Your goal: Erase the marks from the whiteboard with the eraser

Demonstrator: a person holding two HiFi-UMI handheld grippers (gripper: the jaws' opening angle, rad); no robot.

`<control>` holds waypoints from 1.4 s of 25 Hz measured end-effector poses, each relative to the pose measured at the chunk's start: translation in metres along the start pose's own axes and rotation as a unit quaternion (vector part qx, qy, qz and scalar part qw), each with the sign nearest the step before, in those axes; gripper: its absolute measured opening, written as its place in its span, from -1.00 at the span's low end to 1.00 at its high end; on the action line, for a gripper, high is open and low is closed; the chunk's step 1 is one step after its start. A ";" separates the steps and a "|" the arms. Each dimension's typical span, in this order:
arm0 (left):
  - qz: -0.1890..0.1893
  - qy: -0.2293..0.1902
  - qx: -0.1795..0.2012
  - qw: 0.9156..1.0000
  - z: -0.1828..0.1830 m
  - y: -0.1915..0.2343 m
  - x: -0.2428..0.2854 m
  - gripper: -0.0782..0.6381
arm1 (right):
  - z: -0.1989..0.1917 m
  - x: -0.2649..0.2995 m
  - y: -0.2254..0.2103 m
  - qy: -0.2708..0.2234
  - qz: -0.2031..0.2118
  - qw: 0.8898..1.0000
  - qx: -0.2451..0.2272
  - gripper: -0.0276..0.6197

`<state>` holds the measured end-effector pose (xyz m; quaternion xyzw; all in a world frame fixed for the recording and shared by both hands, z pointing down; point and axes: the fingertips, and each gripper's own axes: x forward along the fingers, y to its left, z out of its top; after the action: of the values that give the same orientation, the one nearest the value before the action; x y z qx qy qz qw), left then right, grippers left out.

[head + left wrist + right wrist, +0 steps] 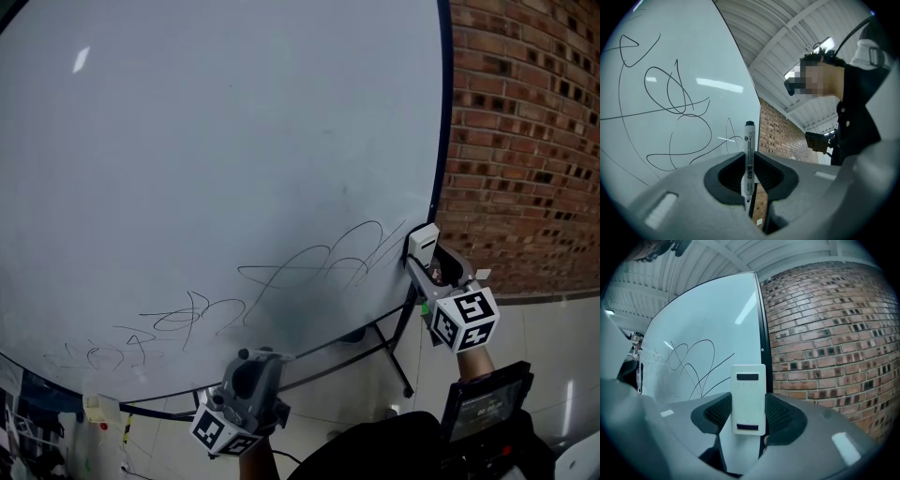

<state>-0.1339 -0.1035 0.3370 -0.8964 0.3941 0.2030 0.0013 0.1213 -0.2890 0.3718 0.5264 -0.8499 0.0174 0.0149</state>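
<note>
We hold the white eraser (424, 242) clamped between the jaws of our right gripper (429, 261), its long side pointing up out of the jaws. It sits at the right edge of the whiteboard (187, 131), just beside the dark frame and close to the right end of the marks (314, 264). We cannot tell whether the eraser touches the board's surface.

The marks are thin black loops and scribbles that run across the lower part of the whiteboard, from the lower left up towards the right edge.

Our left gripper (254, 356) hangs near us, below the board's lower edge. Its jaws are closed tight on a white marker (748, 154) with a black cap, which stands upright between them.

A brick wall (530, 141) rises to the right of the board, and the dark legs of the stand (386, 345) show beneath it on the pale floor.
</note>
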 end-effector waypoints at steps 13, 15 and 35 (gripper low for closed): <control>0.011 -0.037 -0.005 0.999 0.022 -0.004 -0.007 -0.62 | 0.167 -0.012 0.017 -0.143 0.020 0.988 -0.051 -0.21; 0.014 -0.029 -0.001 0.999 0.015 0.000 -0.012 -0.62 | 0.177 -0.013 0.018 -0.156 0.021 0.986 -0.053 -0.21; -0.003 -0.002 -0.001 1.000 0.000 -0.006 -0.001 -0.62 | -0.023 0.003 0.004 0.015 0.021 1.000 0.006 -0.21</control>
<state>-0.1302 -0.0986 0.3360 -0.8973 0.3908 0.2051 0.0018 0.1166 -0.2892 0.3949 0.5083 -0.8603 0.0304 0.0240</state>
